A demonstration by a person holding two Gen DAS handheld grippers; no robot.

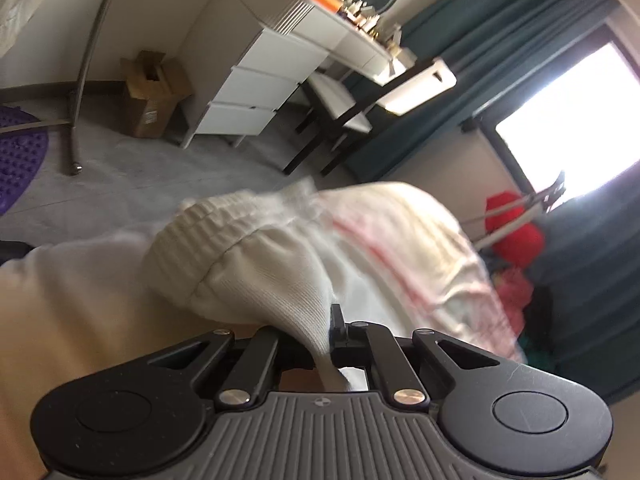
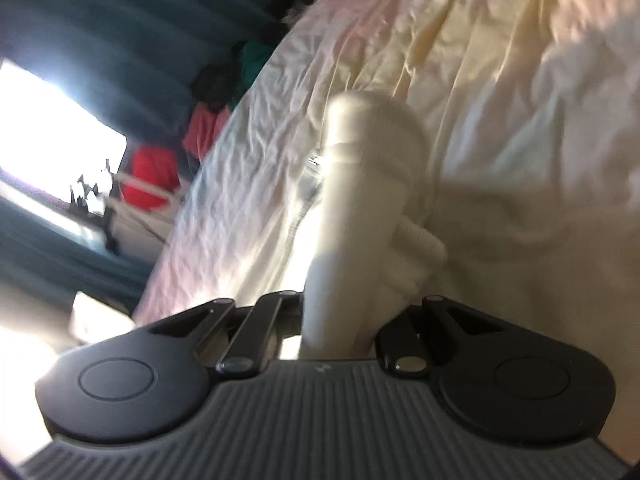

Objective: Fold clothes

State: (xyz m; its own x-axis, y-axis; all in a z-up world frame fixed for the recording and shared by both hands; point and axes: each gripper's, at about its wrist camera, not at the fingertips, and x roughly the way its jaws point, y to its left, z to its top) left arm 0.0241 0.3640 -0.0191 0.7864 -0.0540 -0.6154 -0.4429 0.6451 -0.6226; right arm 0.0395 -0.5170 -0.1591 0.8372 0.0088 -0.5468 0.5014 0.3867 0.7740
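Fold barely begun: I had both grippers clamped on the white garment [image 1: 256,264], no crease yet laid. Nearest, my left gripper [image 1: 326,344] pinched its ribbed hem; my right gripper [image 2: 340,320] pinched another bunched part. Beyond the grippers, the garment hung above the bed [image 2: 460,40].
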